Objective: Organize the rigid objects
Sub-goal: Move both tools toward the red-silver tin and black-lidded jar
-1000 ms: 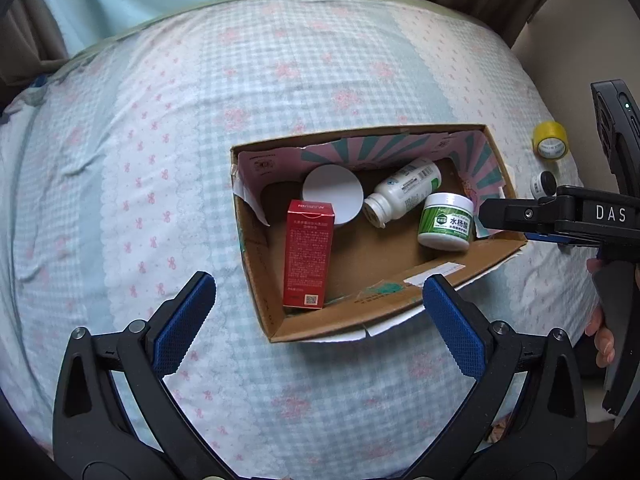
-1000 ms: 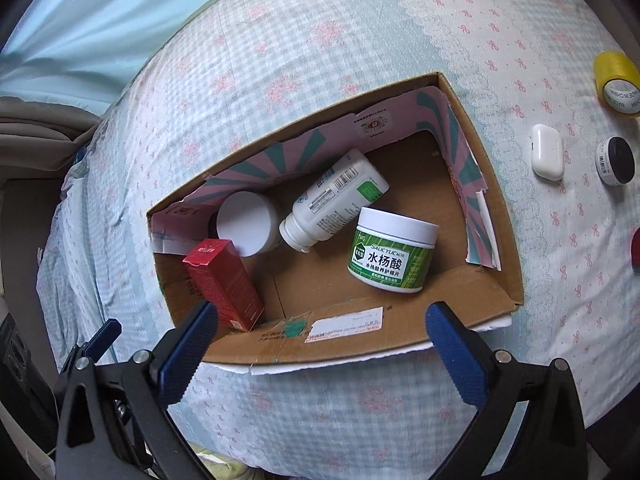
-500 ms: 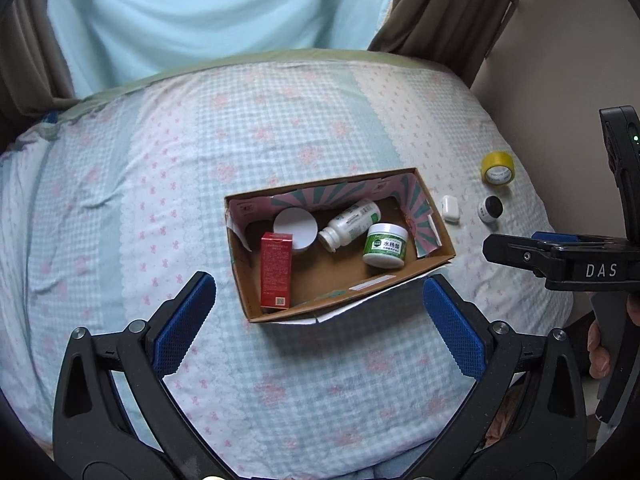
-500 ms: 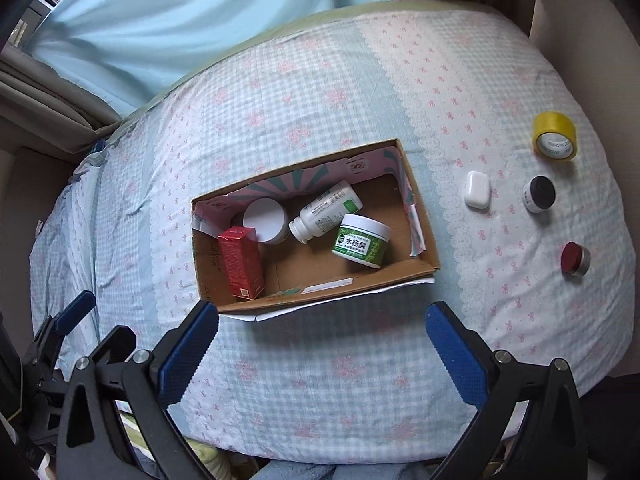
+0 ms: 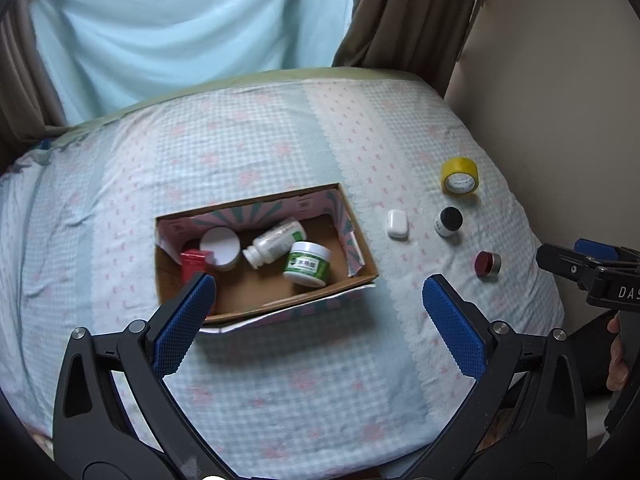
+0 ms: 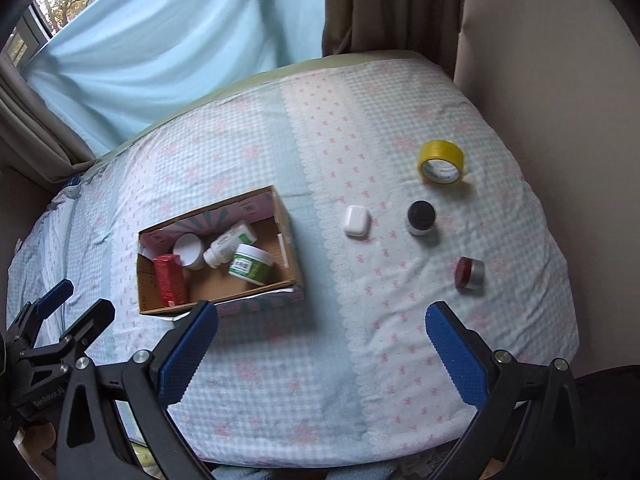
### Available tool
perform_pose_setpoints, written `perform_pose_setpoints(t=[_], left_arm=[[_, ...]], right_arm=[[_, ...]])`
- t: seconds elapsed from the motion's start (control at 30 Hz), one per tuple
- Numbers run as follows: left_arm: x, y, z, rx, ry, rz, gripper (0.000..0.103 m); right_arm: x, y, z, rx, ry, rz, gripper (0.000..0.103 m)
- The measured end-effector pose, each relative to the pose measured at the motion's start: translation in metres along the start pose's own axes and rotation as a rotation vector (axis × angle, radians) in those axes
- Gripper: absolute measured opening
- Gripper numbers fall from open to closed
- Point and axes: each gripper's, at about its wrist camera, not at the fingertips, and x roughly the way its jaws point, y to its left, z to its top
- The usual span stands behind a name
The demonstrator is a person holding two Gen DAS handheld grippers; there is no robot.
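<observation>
Cardboard box (image 6: 294, 258) open-topped, holding red carton (image 6: 170, 280), green-labelled jar (image 6: 251, 265).

A checked bedsheet (image 6: 280, 380) covers the bed; pale blue curtain (image 6: 180, 52) and brown drapes (image 5: 412, 20) hang behind.

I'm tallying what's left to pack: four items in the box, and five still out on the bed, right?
Not quite: four remain out, as the right wrist view shows: yellow tape roll, white case, black-lidded jar and red-lidded jar. The cardboard box does hold four.
</observation>
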Motion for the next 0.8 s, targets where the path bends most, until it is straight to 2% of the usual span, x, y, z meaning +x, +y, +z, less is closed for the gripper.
perform_pose_setpoints(t=[0.2,0.37,0.57,0.8], left_arm=[[0.038,-0.076,0.008,-0.017,0.007,0.001,0.103],[0.076,-0.127,0.023,0.01,0.033,-0.027,0.103],[0.151,-0.179,0.037,0.132,0.074,-0.067,0.103],[0.252,-0.221,0.031,0.26,0.13,-0.093,0.103]], right_arm=[[0.008,-0.086,0.004,-0.022,-0.025,-0.058,0.103],[0.031,-0.14,0.004,0.024,0.0,-0.049,0.103],[0.071,-0.179,-0.007,0.11,-0.002,-0.062,0.103],[0.143,-0.209,-0.024,0.244,0.007,-0.105,0.103]])
